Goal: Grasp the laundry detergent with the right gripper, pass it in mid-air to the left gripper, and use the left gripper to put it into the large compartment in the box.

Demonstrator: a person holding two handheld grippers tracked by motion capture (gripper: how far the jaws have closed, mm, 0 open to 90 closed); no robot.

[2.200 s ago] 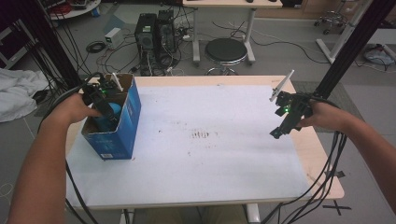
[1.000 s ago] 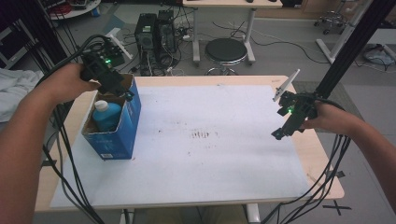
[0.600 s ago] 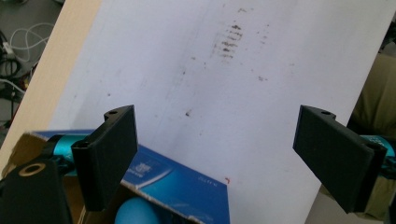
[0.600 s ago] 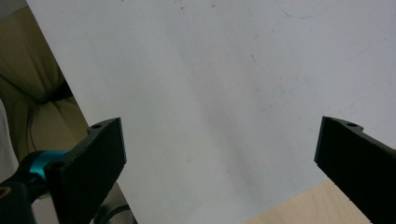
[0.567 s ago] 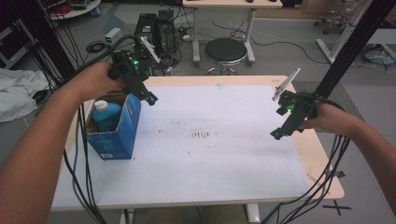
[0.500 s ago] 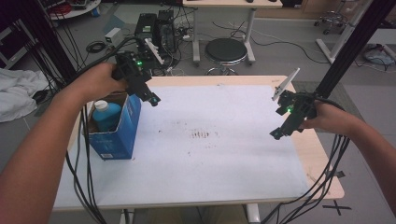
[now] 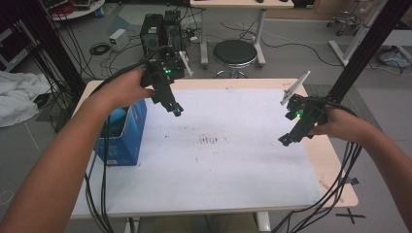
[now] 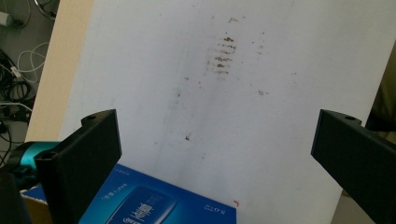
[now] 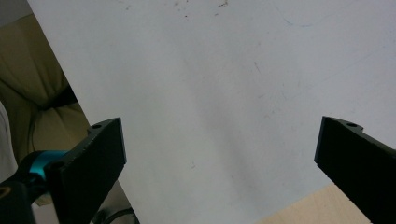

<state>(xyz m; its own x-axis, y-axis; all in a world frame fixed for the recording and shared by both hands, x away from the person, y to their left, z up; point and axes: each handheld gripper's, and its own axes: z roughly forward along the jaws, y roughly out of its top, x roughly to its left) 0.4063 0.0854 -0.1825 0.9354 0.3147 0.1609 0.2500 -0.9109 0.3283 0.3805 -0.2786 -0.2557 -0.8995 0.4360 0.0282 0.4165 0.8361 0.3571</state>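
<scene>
**Both grippers empty above the white sheet**

I see the open blue cardboard box [image 7: 127, 133] at the left of the high view, standing on the worktop [image 7: 320, 160] at the white sheet's [image 7: 218, 160] left edge, with a blue bottle [image 7: 115, 121] inside. My left gripper [image 7: 176, 109] hangs just right of the box's top, fingers [image 8: 79, 163] spread wide, holding nothing. At centre right, my right gripper [image 7: 286, 141] hovers near the sheet's right edge, its fingers [image 9: 88, 163] equally wide apart. Dark smudges [image 7: 210, 141] mark the sheet's middle.
</scene>
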